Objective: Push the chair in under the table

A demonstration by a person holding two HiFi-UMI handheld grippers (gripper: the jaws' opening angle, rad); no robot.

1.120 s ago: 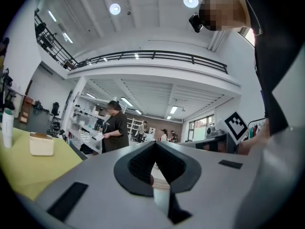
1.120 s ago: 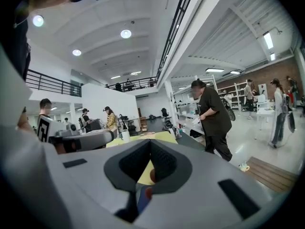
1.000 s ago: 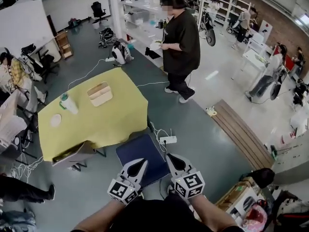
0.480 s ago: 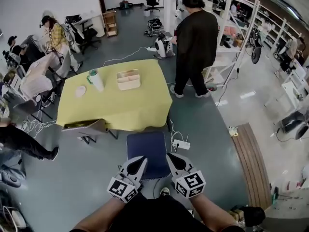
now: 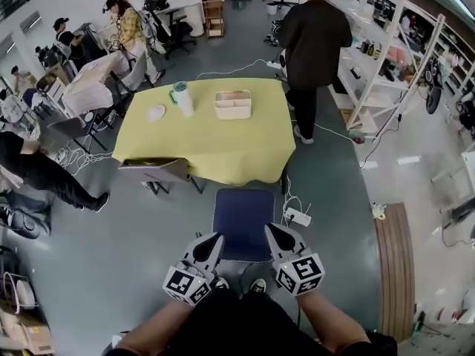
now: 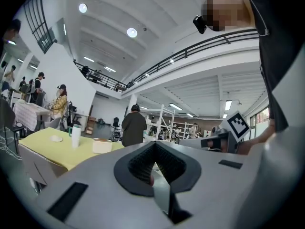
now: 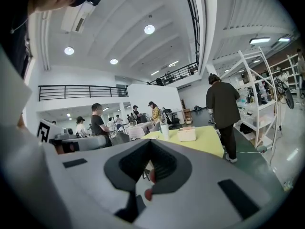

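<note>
A chair with a dark blue seat stands just in front of a table draped in yellow cloth, its seat out from under it. My left gripper and right gripper are both shut and hold nothing. Their tips hang over the near corners of the seat; whether they touch it I cannot tell. In the left gripper view the left gripper points level toward the yellow table. The right gripper points at the same table. Neither gripper view shows the chair.
On the table stand a white tumbler, a white box and a small plate. A grey chair sits at its left front. A power strip lies right of the blue chair. A person in black stands beyond.
The head view has swung round, so the table and blue chair now lie straight ahead instead of off to the left. Both grippers stay shut near the seat's near edge.
</note>
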